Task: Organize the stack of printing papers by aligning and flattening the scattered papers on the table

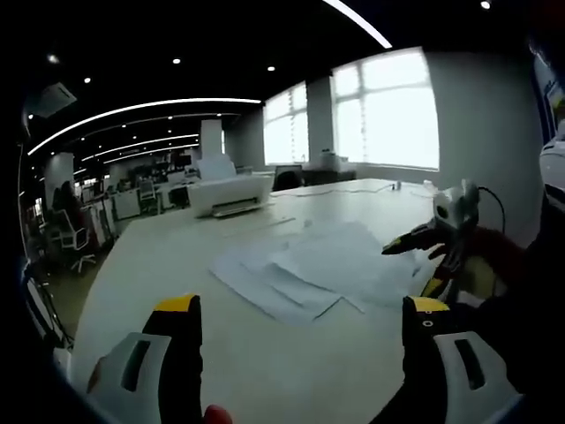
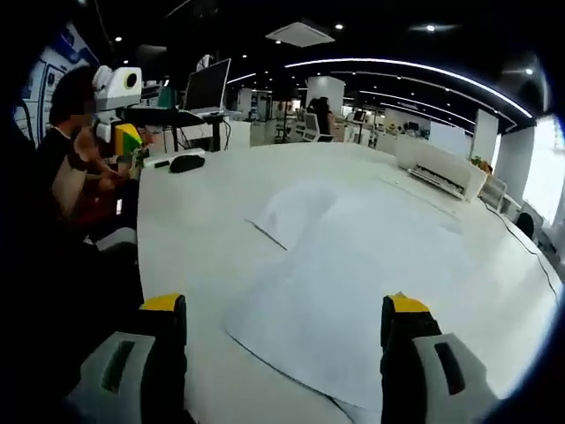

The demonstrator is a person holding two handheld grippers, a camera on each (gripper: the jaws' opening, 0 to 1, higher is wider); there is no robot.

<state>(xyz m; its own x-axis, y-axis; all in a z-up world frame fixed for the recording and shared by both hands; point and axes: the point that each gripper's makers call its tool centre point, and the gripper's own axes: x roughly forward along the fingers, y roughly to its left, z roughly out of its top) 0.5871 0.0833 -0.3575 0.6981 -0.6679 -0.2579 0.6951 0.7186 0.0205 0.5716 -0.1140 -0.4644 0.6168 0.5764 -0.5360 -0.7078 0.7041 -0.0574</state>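
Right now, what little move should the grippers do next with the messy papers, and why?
Probably bring the open left gripper and right gripper down beside the papers, since the sheets lie fanned and crooked on the table, untouched.

White papers [image 1: 305, 265] scattered, overlapping, flat on table [image 1: 177, 256].

Left gripper [image 1: 302, 340], bottom of the left gripper view: two black jaws capped yellow, on pale grey housings with dark slots. Right gripper [image 2: 282, 340], bottom of the right gripper view: same build, black jaws, yellow tips, grey slotted shells. At right in the left gripper view, a white body and a thin black cable.
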